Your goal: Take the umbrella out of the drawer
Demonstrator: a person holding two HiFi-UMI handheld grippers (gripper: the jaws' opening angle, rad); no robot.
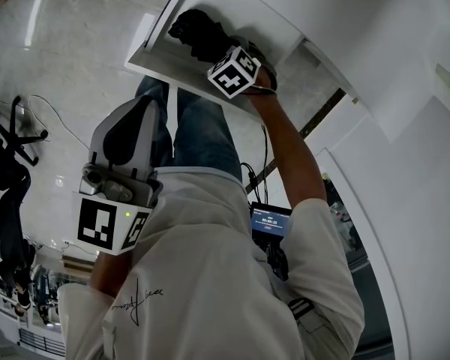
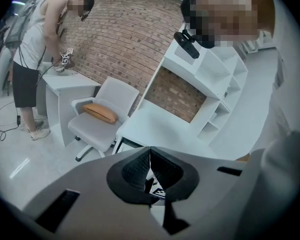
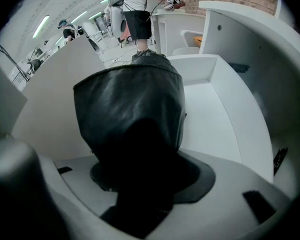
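Note:
In the head view the white drawer (image 1: 156, 55) stands pulled open at the top. A black folded umbrella (image 1: 193, 27) sits over it, with my right gripper (image 1: 214, 47) shut on it. In the right gripper view the umbrella (image 3: 132, 104) fills the middle and hides the fingertips of the right gripper (image 3: 140, 151); the drawer's bare white inside (image 3: 215, 114) runs beyond it. My left gripper (image 1: 139, 109) is held back by the person's legs, away from the drawer. In its own view the left gripper (image 2: 150, 154) is shut, pads together, holding nothing.
A grey office chair (image 2: 102, 129) with an orange cushion (image 2: 101, 112) stands by a white desk with shelves (image 2: 215, 84). Another person (image 2: 35, 54) works at a far white table. A small screen (image 1: 270, 222) hangs at the waist. Black chair legs (image 1: 15, 137) are at left.

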